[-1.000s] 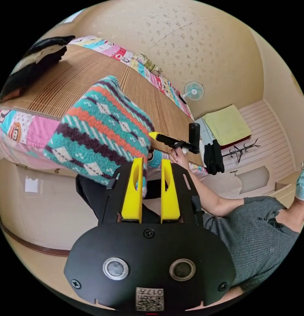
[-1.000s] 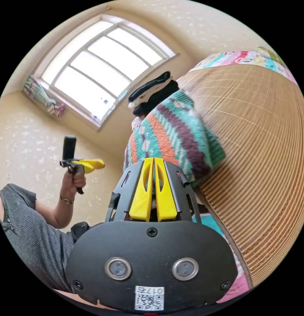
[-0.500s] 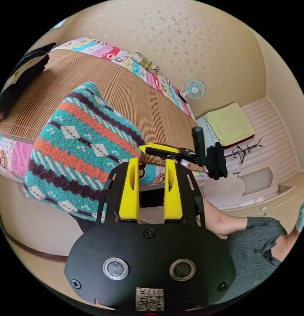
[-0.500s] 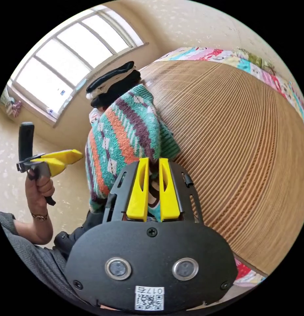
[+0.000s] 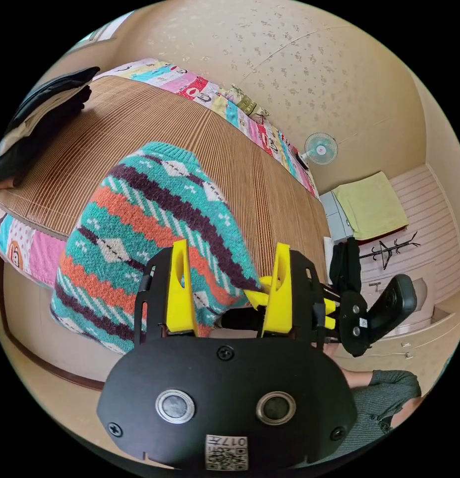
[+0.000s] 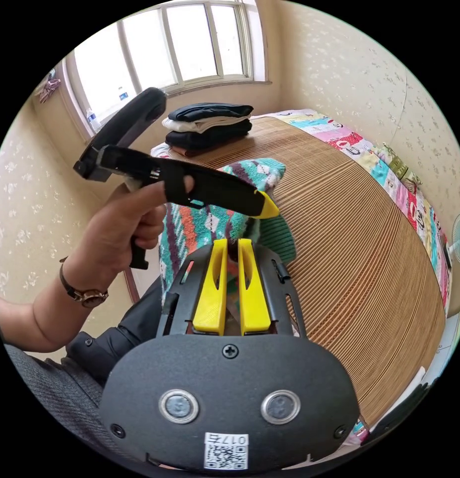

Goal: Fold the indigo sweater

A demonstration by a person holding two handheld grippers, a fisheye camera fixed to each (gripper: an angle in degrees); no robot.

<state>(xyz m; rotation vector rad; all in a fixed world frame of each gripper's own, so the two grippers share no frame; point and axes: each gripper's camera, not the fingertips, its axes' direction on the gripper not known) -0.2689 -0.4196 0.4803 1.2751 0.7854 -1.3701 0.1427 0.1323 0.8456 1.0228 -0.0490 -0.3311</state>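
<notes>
Since the earlier frames the left hand-held gripper (image 5: 230,291) has spread its jaws wide and closed in on the right one, which now sits just beside it rather than well apart across the garment. Nothing lies between the left jaws; the sweater (image 5: 150,234) hangs just past their tips, touching neither as far as the left gripper view shows.

Right hand-held gripper (image 6: 231,291): its jaws stand narrow, and knit fabric runs down between their tips, so it appears to be pinching an edge of the sweater (image 6: 210,219) (the exact contact is partly hidden by the jaws themselves). In the right gripper view a hand (image 6: 123,226) carries the left hand-held gripper (image 6: 262,204) above and just ahead of the right one's tips.

The sweater is a patterned knit in teal, orange and dark purple bands rather than plain indigo. It hangs bunched and lifted ahead of both tools, its far part resting on the bamboo mat (image 6: 349,239) that covers the bed (image 5: 41,249).

As a judgement, folding is barely begun: the garment is not laid flat, no sleeve is turned in, no crease is set. Spreading it on the mat and every fold remain.

Beyond it a stack of folded clothes (image 6: 207,124) sits at the mat's far end, near the window (image 6: 160,55).
</notes>
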